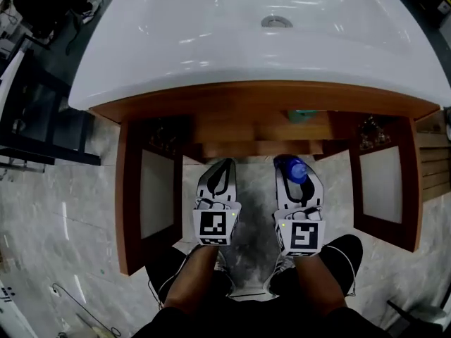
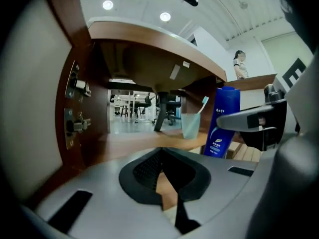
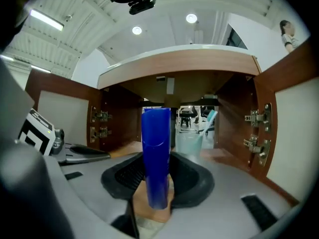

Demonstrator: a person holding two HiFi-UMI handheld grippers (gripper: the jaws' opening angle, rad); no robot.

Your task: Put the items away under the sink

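Note:
My right gripper (image 1: 297,163) (image 3: 158,159) is shut on an upright blue bottle (image 1: 297,169) (image 3: 156,148), level with the open cabinet under the white sink (image 1: 211,34). That bottle (image 2: 223,123) also shows at the right of the left gripper view. My left gripper (image 1: 223,165) (image 2: 162,157) is beside it on the left, shut with nothing in it. A pale teal cup (image 2: 190,125) (image 3: 189,142) holding a toothbrush stands on the wooden shelf (image 2: 134,139) inside the cabinet, under the basin and ahead of both grippers.
Both cabinet doors stand wide open, the left door (image 1: 156,192) and the right door (image 1: 380,185) flanking my grippers. Metal hinges (image 2: 75,89) (image 3: 255,117) stick out on the side walls. The drain pipe (image 2: 160,114) drops behind the cup. A person's legs are below.

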